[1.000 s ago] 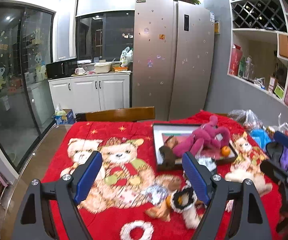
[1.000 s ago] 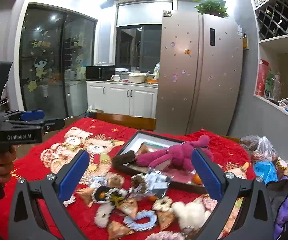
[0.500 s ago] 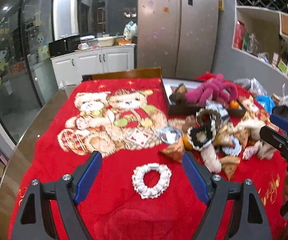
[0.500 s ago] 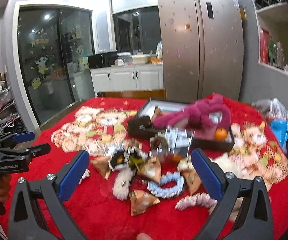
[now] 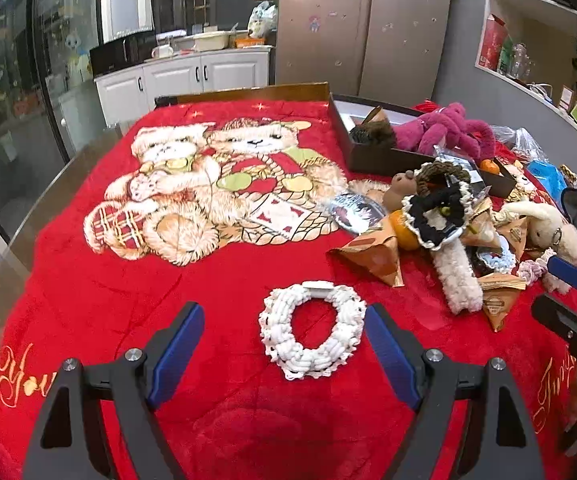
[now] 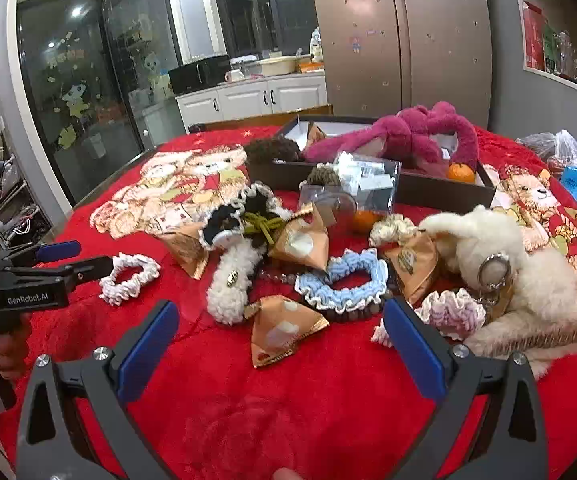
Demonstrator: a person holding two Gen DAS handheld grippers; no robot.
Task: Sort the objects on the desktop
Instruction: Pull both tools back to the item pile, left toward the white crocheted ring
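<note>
While left gripper [image 5: 282, 344] hangs spread near the white scrunchie [image 5: 313, 330] lying alone on the red blanket [image 5: 168, 288] | right gripper [image 6: 280, 332] spread, empty | risk: closing pads snag blanket plush.

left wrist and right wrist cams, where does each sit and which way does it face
Left wrist: sits on the left hand-held gripper, looking forward and down at the white scrunchie between its open fingers; the right hand-held gripper shows at far right.
Right wrist: sits on the right hand-held gripper, facing the pile around the blue scrunchie; the left gripper and the person's hand show at left.
Shared: white scrunchie, pink plush, dark tray.
</note>
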